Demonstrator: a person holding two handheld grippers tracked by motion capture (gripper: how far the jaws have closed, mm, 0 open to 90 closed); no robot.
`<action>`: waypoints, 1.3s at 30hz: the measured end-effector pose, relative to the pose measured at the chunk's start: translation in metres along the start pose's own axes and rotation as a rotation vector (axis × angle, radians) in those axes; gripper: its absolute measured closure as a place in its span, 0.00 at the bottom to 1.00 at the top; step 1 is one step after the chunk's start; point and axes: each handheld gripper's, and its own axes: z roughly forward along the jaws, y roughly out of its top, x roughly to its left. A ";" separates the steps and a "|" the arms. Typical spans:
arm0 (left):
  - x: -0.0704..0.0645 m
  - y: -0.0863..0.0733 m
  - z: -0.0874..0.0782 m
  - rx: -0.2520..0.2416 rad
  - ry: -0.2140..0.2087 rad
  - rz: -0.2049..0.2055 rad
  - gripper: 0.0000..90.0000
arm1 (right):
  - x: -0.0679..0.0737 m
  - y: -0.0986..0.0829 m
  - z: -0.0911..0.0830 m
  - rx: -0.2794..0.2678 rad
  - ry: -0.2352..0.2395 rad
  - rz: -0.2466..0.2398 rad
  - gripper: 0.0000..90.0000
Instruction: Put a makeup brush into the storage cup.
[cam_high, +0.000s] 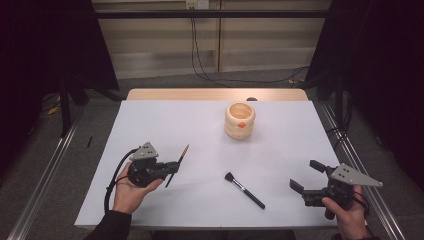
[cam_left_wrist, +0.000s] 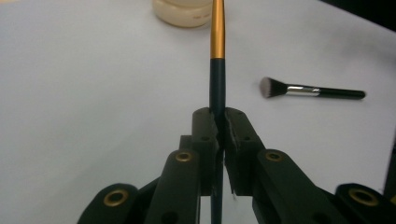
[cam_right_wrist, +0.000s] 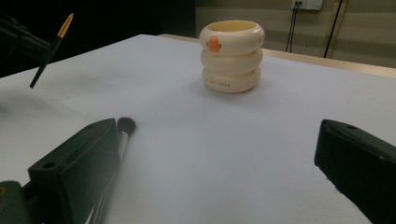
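Two brushes: slim dark brush with gold ferrule (cam_left_wrist: 217, 70) clamped in left gripper (cam_high: 172, 167), lifted off white table (cam_high: 200, 130); makeup brush (cam_high: 244, 189) lies front-centre. Right gripper (cam_high: 306, 176) wide, holding nothing. Cream ringed cup (cam_high: 240, 120) farther back.

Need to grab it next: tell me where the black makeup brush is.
In the high view the makeup brush lies flat on the table, front centre, between both grippers, nearer the right gripper.

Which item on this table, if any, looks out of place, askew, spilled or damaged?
Nothing is spilled or broken. The cup stands upright. The makeup brush lies flat on the table, apart from the cup. The thin brush is off the table, clamped in the left tongs. The right tongs are open.
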 end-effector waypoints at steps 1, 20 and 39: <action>0.000 0.000 0.000 0.000 0.000 0.000 0.93 | 0.000 0.000 0.000 0.000 0.000 0.000 0.00; -0.028 0.007 0.020 -0.019 -0.074 0.035 0.93 | 0.006 0.007 0.011 0.056 0.110 -0.033 0.01; -0.051 0.024 0.040 -0.048 -0.111 0.061 0.93 | 0.018 0.032 0.037 0.062 0.230 -0.038 0.05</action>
